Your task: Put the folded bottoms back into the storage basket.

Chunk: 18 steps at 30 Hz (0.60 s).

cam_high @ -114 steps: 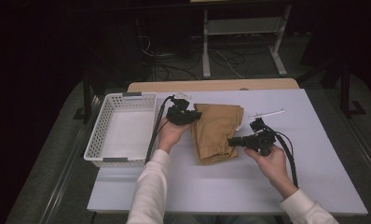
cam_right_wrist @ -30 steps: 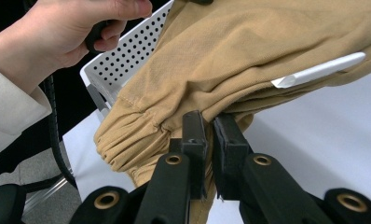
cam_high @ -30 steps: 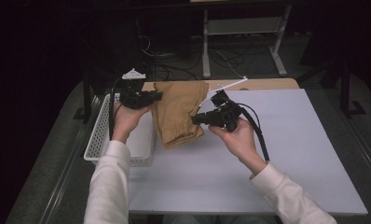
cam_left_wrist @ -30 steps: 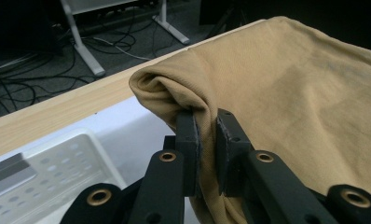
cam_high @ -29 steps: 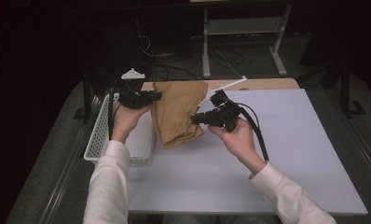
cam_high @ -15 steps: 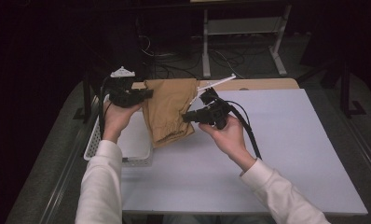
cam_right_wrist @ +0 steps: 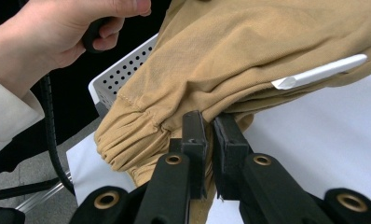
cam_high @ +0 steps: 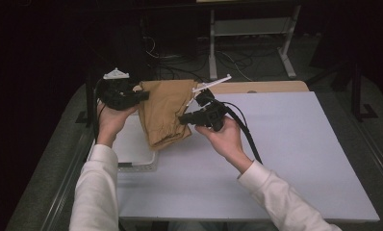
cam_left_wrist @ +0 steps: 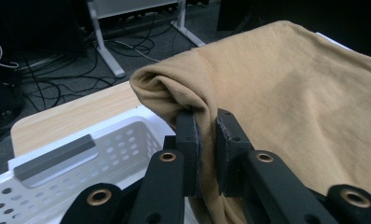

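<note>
I have the folded tan garment [cam_high: 165, 113] lifted off the white table [cam_high: 300, 159], pinched at both sides. My left gripper [cam_high: 142, 95], in the upper left of the high view, is clamped on one bunched corner; in the left gripper view the fabric [cam_left_wrist: 286, 107] fills the right of the frame and is squeezed between the two black jaws at bottom centre. My right gripper [cam_high: 182, 119], near the middle of the high view, is closed on the opposite edge; the right gripper view shows the gathered cuff [cam_right_wrist: 127, 135] just left of the jaws, with cloth caught between them.

As I judge it, the work is well along: the garment is folded, picked up and hanging at the near edge of the white perforated basket [cam_high: 132, 161], which sits at the left edge of the table. Its lower end hangs over the basket's right rim, part over the tabletop. What is left is to bring it fully over the basket, lower it in and let go with both grippers.

The basket itself looks empty: in the left gripper view, lower left, I see its bare holed wall [cam_left_wrist: 104, 149] and nothing inside, though the garment and my hand [cam_high: 110, 122] hide part of the floor in the high view.
</note>
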### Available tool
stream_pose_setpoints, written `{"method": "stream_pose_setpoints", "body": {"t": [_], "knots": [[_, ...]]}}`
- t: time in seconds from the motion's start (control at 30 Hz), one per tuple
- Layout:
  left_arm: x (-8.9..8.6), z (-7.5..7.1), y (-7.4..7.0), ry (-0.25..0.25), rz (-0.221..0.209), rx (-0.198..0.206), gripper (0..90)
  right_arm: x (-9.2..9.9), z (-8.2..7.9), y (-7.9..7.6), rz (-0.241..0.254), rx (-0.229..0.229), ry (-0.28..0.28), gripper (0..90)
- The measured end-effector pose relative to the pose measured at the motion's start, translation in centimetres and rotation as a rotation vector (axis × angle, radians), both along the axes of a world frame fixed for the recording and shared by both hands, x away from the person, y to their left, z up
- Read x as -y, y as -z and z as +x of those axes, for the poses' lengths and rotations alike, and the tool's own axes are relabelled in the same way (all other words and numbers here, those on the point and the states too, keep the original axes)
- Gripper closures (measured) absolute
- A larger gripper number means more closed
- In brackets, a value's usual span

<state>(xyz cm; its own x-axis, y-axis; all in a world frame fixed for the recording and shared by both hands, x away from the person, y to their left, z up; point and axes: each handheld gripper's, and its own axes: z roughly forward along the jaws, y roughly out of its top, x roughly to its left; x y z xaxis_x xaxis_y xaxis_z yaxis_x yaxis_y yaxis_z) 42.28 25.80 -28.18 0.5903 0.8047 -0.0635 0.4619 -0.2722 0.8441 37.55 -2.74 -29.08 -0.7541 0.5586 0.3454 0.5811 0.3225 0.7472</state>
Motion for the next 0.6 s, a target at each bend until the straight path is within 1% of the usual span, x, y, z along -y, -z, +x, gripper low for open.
{"method": "stream_pose_setpoints", "body": {"t": [0.2,0.43,0.53,0.57,0.6], "knots": [[-1.1,0.2,-0.1,-0.003,-0.002,0.007,80.6,-1.0,0.4,0.0,0.003,0.003,0.000,82.7],[-2.6,0.4,0.2,-0.012,0.001,0.004,80.6,-2.6,0.8,0.2,-0.005,0.004,-0.008,82.7],[-3.3,0.3,0.4,-0.016,0.012,0.018,80.6,-3.4,0.9,0.2,-0.012,0.011,-0.014,82.7],[-3.5,0.3,0.5,-0.017,0.016,0.017,80.6,-3.9,1.0,0.4,-0.015,0.014,-0.016,82.7],[-3.7,0.4,0.6,-0.018,0.016,0.018,80.6,-3.9,1.0,0.4,-0.015,0.014,-0.016,82.7]]}}
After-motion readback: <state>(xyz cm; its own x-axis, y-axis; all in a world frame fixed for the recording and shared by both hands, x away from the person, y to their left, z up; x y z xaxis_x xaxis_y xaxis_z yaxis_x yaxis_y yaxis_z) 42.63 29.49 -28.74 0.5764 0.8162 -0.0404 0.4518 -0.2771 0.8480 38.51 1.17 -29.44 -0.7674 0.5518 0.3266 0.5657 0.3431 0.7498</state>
